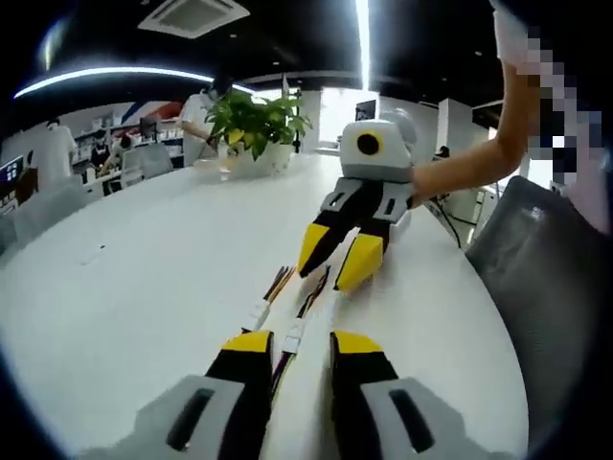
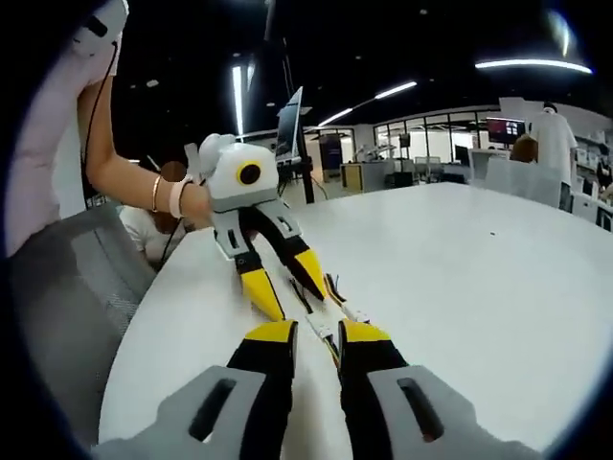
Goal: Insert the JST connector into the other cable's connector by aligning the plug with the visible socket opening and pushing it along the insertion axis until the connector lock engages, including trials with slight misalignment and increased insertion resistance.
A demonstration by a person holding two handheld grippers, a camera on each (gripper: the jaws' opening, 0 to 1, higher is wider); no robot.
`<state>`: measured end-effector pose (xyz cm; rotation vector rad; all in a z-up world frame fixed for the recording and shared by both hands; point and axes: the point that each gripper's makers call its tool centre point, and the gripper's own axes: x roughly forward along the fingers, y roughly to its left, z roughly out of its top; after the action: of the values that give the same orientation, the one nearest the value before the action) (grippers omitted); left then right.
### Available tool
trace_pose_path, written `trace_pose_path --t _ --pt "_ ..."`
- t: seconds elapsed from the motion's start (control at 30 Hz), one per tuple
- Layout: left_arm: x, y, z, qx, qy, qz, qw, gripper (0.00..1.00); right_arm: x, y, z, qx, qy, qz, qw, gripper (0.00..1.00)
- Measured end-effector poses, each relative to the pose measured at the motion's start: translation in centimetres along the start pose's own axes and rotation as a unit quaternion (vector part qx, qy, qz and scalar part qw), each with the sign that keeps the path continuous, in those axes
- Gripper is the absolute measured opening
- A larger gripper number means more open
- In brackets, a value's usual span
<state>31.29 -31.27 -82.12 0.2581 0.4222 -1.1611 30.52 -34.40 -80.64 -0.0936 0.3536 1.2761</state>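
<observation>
Lying on table (image 1: 115, 316): two cables, both with white connectors.
Near cable (image 1: 287, 347): between left gripper's (image 1: 301, 347) jaws; jaws apart, contact unclear.
Near connector (image 1: 293, 334): at left jaw tips.
Far cable (image 1: 276, 286): just beside near cable, its connector (image 1: 257, 314) apart.
Right gripper (image 1: 335, 262): beyond cables, tips down, jaws apart, person's hand (image 1: 436, 180) behind.
Plant (image 1: 257, 123): table's far end.
Chair (image 1: 546, 287): beside table.
</observation>
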Motion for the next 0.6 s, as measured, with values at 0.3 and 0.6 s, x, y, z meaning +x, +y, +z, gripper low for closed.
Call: trace_pose_path --t 0.3,0.6 --pt "-3.9 0.8 1.5 0.005 -0.010 0.060 0.9982 0.26 -1.5 1.0 2.0 0.016 -0.013 -0.009 0.9997 0.26" --pt "-5.4 -1.5 3.9 0.000 -0.037 0.062 0.9974 0.52 -2.6 3.3 3.4 0.047 0.000 -0.009 0.9988 0.51"
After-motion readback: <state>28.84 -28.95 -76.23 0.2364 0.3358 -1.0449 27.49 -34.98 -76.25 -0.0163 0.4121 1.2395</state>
